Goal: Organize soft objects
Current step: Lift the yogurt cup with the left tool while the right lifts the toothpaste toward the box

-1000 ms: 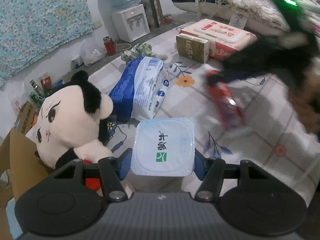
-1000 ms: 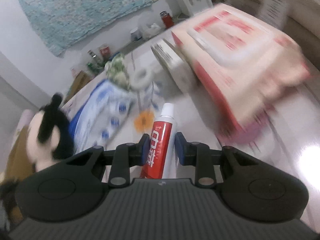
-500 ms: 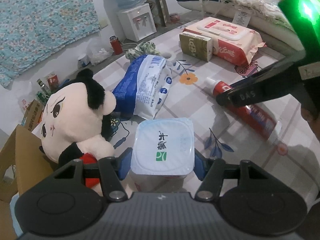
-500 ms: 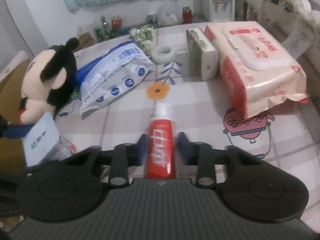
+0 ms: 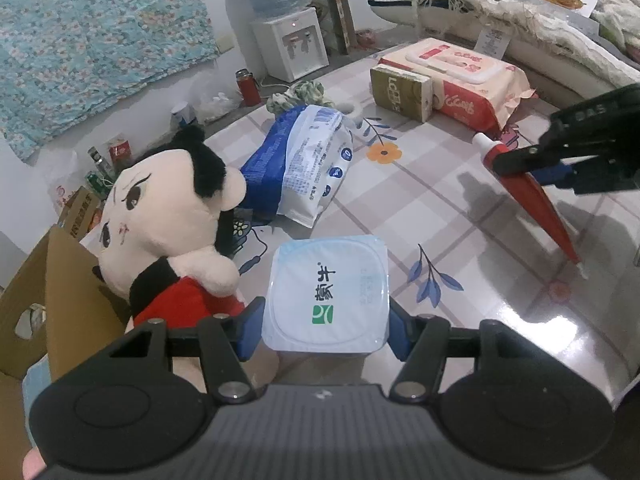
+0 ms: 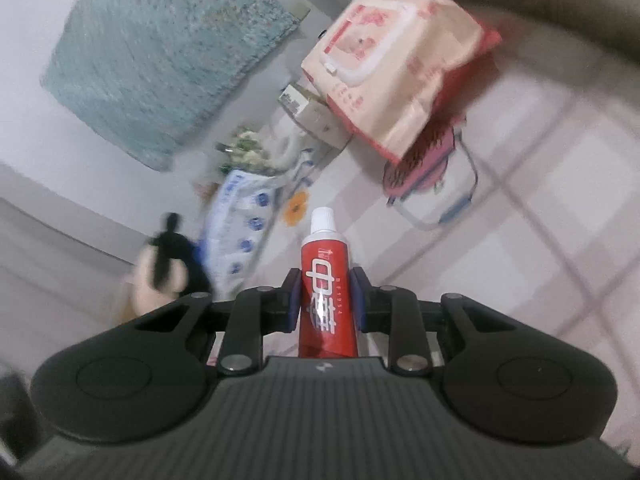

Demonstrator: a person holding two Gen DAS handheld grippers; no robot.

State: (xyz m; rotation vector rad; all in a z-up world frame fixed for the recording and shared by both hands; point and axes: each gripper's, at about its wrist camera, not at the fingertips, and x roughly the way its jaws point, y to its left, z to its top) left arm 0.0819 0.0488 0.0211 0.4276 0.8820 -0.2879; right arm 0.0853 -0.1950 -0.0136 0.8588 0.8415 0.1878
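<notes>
My left gripper [image 5: 326, 330] is shut on a white yogurt cup [image 5: 328, 292] with a green logo, held above the table. My right gripper [image 6: 326, 300] is shut on a red toothpaste tube [image 6: 326, 296] with a white cap; it also shows at the right of the left wrist view [image 5: 532, 204], lifted and tilted. A plush doll [image 5: 168, 220] with black hair and a red top sits at the left. A blue and white soft pack [image 5: 300, 168] lies beside it. A pink wet-wipes pack [image 5: 464, 80] and a tissue pack [image 5: 400, 92] lie at the back.
A cardboard box [image 5: 48, 304] stands at the left edge by the doll. A green cloth bundle [image 5: 300, 94] and a white ring [image 5: 352, 110] lie behind the blue pack. The table has a glossy flowered cloth [image 5: 500, 300]. A water dispenser [image 5: 292, 48] and bedding [image 5: 520, 20] are beyond.
My right gripper has lifted the toothpaste tube off the table and tilted it; its view has rolled. My left gripper has held the yogurt cup about steady.
</notes>
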